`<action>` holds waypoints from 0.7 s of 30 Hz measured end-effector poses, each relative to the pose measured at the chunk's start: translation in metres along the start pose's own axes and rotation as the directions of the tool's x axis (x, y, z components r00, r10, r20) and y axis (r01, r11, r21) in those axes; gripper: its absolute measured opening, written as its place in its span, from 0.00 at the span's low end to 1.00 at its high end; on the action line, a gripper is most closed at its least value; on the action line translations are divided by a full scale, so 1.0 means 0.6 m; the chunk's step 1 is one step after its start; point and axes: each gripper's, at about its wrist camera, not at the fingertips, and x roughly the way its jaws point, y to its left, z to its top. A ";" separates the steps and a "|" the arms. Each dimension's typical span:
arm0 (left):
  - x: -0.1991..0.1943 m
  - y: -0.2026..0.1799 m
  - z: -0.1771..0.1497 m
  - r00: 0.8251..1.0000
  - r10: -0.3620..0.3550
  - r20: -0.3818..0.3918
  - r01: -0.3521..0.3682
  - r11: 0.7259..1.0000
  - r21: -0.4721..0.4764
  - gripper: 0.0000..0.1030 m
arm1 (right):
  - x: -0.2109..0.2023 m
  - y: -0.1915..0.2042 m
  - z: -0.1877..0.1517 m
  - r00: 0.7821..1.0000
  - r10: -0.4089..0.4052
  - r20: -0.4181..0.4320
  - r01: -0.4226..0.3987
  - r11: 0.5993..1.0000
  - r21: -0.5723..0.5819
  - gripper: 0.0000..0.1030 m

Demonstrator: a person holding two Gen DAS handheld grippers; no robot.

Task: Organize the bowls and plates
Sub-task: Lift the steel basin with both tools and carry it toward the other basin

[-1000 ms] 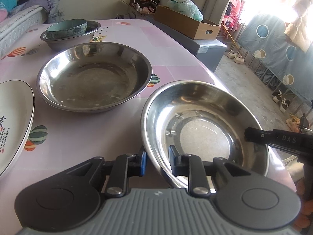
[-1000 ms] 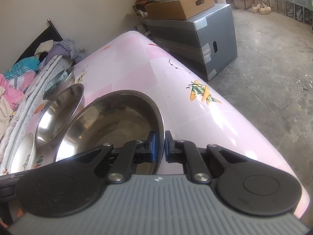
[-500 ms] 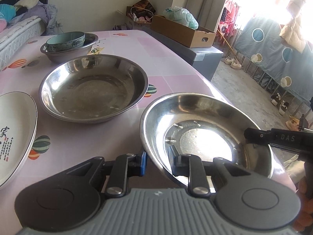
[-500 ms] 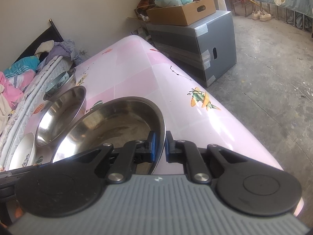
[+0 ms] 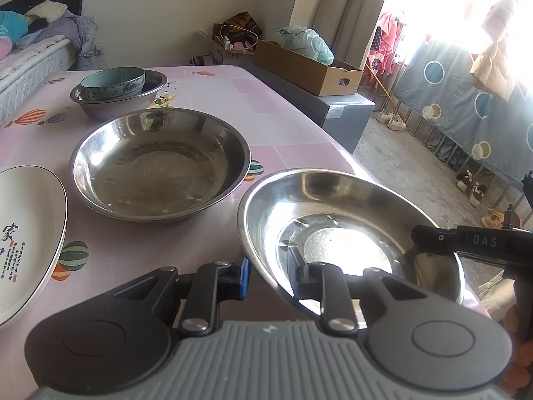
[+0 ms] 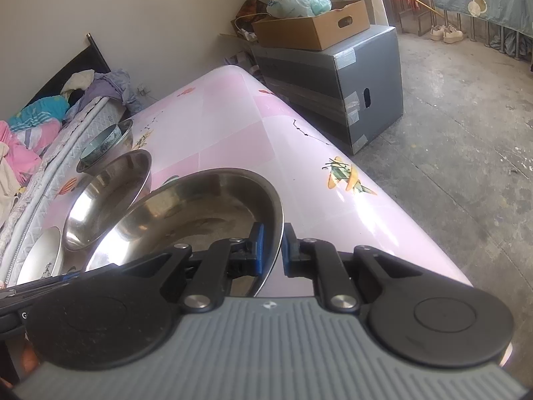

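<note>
A steel bowl (image 5: 333, 206) hangs just above the pink table, gripped at opposite sides of its rim. My left gripper (image 5: 271, 273) is shut on the near rim. In the right wrist view my right gripper (image 6: 273, 250) is shut on that bowl's (image 6: 200, 206) right rim. Beyond it a second large steel bowl (image 5: 160, 166) rests on the table. Farther back, a teal ceramic bowl (image 5: 113, 80) sits inside a smaller steel bowl (image 5: 133, 100). A white plate (image 5: 26, 226) with writing lies at the left.
The pink table (image 6: 233, 126) ends just right of the held bowl, with concrete floor below. A grey box (image 6: 333, 80) topped by a cardboard box (image 6: 313, 30) stands beside the far table edge. A bed (image 5: 30, 63) runs along the table's left side.
The held bowl has come up a little off the tablecloth and tipped, with both grippers still clamped on its rim. The other dishes have not moved.
</note>
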 end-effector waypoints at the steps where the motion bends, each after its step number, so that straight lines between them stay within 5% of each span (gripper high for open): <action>1: -0.001 0.000 0.000 1.000 0.000 0.003 0.000 1.000 0.000 0.23 | -0.001 0.001 0.001 1.000 0.000 0.002 0.000 1.000 -0.001 0.10; 21: -0.038 0.008 0.019 0.995 0.009 0.099 -0.009 1.000 -0.002 0.24 | -0.027 0.025 0.019 0.999 0.016 0.050 -0.014 0.999 -0.035 0.11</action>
